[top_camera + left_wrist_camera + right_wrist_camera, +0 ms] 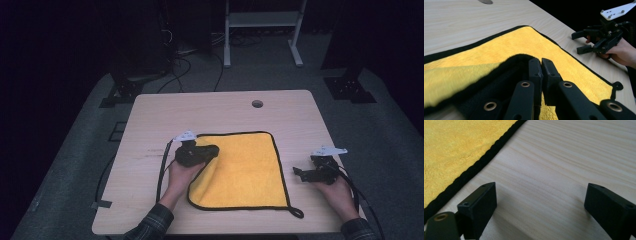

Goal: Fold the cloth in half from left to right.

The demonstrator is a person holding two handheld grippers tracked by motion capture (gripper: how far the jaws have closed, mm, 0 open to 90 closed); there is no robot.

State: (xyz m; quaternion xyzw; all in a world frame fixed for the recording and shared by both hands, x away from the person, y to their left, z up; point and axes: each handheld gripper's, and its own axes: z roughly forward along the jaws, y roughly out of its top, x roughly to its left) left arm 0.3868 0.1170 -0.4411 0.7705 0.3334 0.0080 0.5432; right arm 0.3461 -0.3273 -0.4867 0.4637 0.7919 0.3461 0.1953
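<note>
A yellow cloth (247, 170) with a black hem lies flat on the wooden table (150, 115). Its left edge is lifted and carried over the cloth's middle by my left gripper (212, 151), which is shut on that edge. In the left gripper view the jaws (541, 67) are pressed together, the hem draped beside them over the yellow cloth (506, 42). My right gripper (300, 172) stands open just right of the cloth, low over the bare table, nothing between its fingers (540, 202). The cloth's hem (474, 167) runs to its left.
A round cable hole (257, 104) sits near the table's far edge. The cloth's hanging loop (297, 213) lies at its near right corner. Cables trail from both grippers off the table's sides. Beyond the table are a dark floor and a white stand (262, 30).
</note>
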